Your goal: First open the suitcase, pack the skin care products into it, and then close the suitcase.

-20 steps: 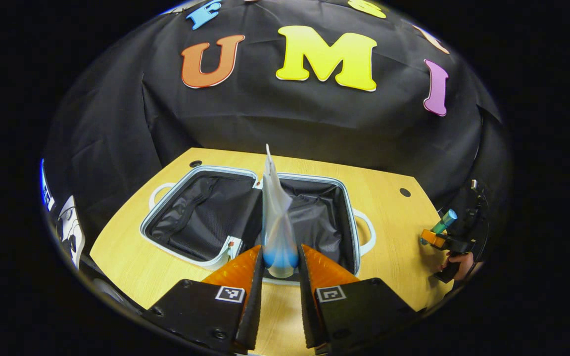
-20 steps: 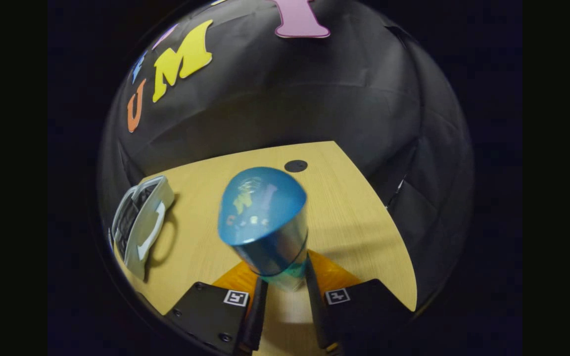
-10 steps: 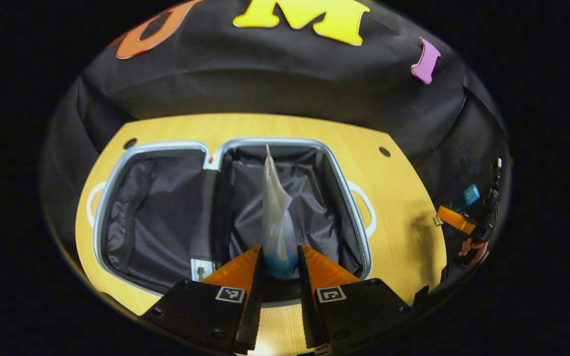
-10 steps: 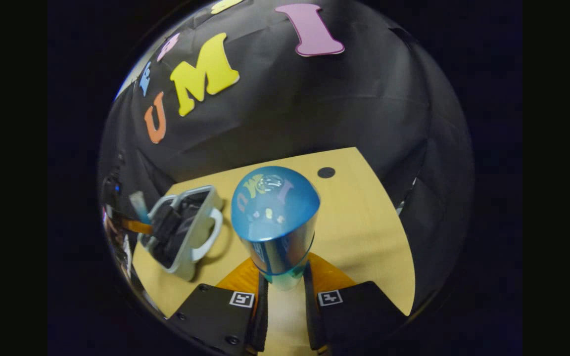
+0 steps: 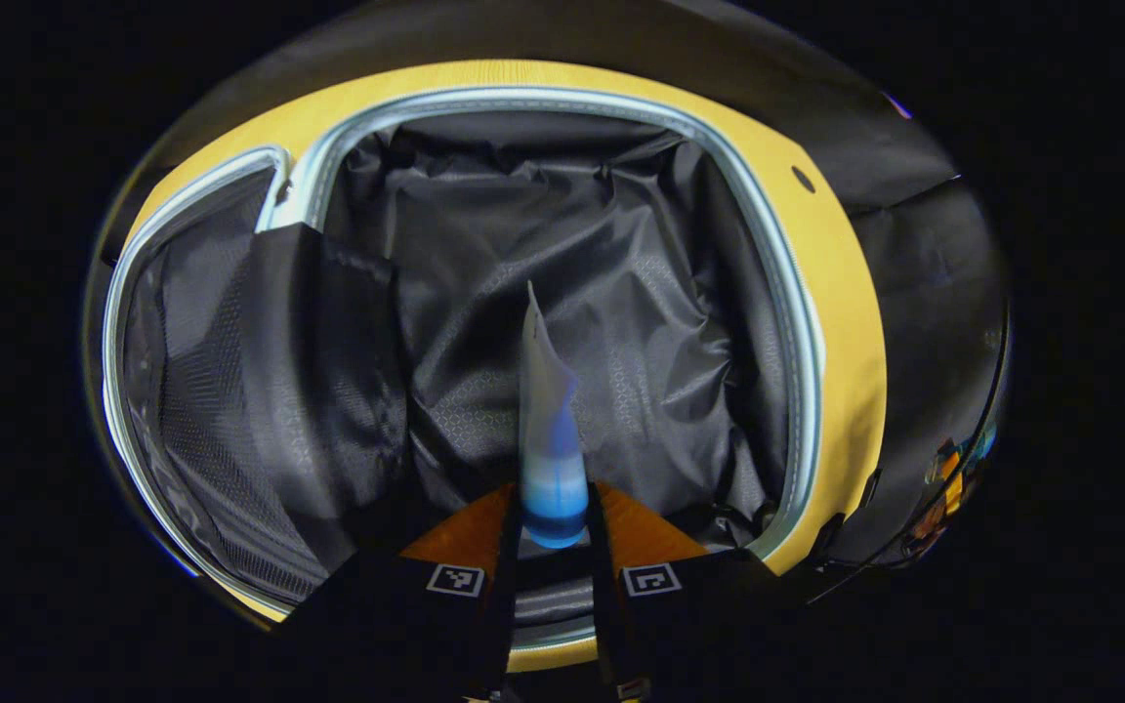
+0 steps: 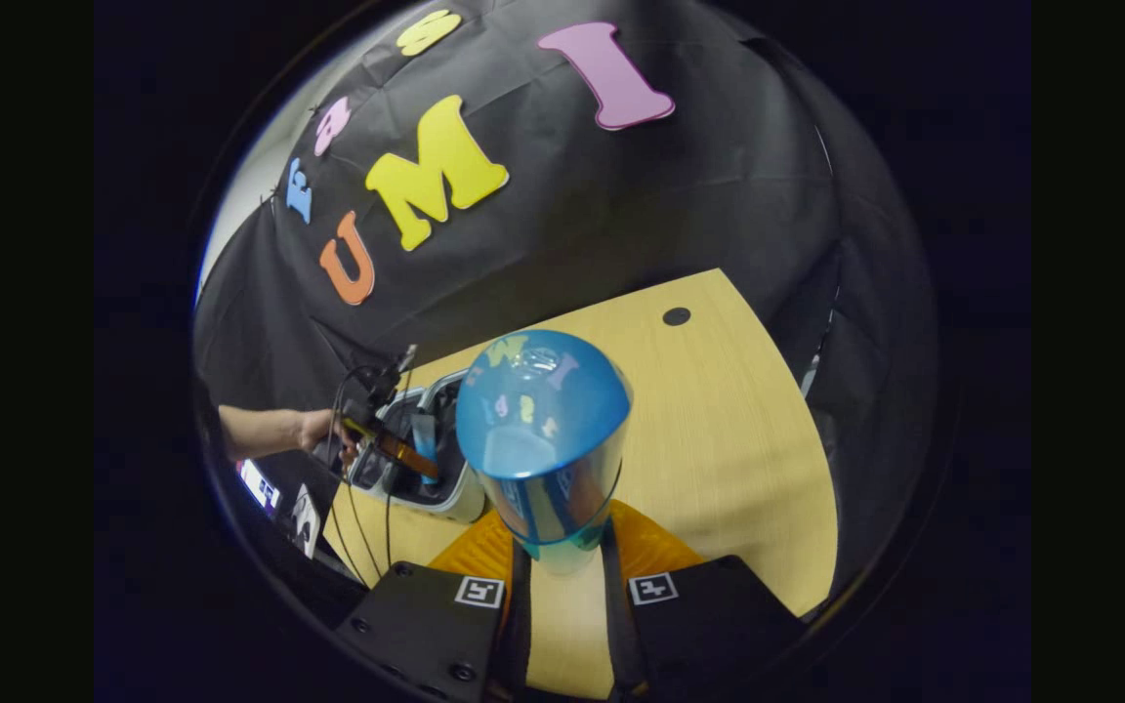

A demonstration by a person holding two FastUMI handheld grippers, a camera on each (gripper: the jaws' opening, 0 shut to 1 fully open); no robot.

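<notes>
So, suitcase [image 5: 484, 254] lies open flat on the wooden table [image 5: 841, 293], dark lining showing in both halves, pale zip rim round each; it's the landmark here. Left half has a mesh panel [image 5: 201, 391] w/ a dark fabric divider flap [image 5: 328, 342] next to it, by the hinge. Left gripper [image 5: 553, 517] hangs over the suitcase's right half, fingers clamped on the blue cap end of a soft tube [image 5: 545, 410], whose flat crimped end points away over the lining. Can't tell if the tube touches the lining.

In the right gripper view, the suitcase [image 6: 426, 459] sits far left on the table [image 6: 719, 439], w/ a person's hand [image 6: 313, 430] holding the left gripper [image 6: 406, 454] and tube above it. Right gripper [image 6: 562, 557] is well to the suitcase's right, above bare table, fingers closed on the base of a shiny blue-topped bottle [image 6: 543, 430], roughly upright.
</notes>
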